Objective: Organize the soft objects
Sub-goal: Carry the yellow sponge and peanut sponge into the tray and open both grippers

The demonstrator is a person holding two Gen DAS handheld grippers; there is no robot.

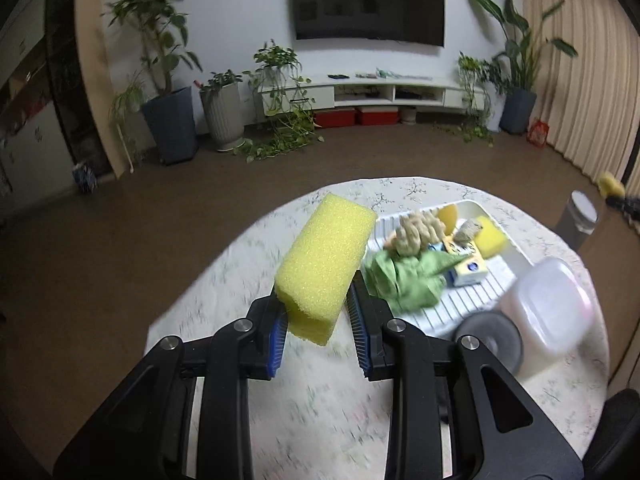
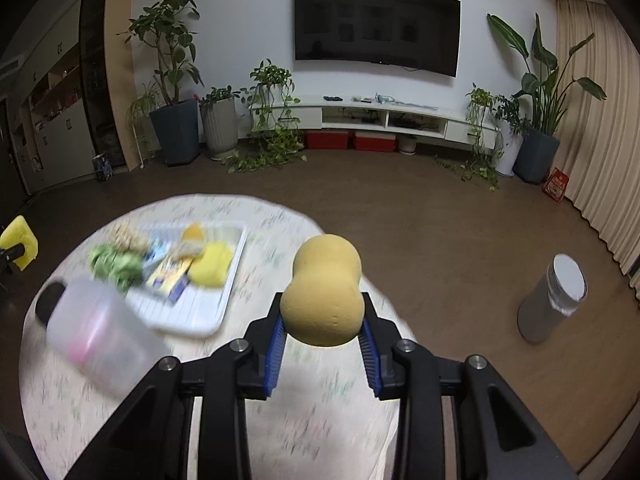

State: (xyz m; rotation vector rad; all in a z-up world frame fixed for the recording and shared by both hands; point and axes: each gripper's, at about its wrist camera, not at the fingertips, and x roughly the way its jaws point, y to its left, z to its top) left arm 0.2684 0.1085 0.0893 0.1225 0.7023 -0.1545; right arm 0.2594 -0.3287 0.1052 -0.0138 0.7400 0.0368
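My left gripper is shut on a yellow rectangular sponge and holds it above the round table. My right gripper is shut on a tan peanut-shaped sponge above the same table. A white tray holds a green cloth, a beige knobbly soft thing, a yellow sponge and a blue and yellow packet. The tray also shows in the right wrist view, blurred.
A clear plastic container sits by the tray with a dark grey round lid beside it; the container also shows in the right wrist view. A grey bin stands on the floor at the right. Plants and a TV unit line the far wall.
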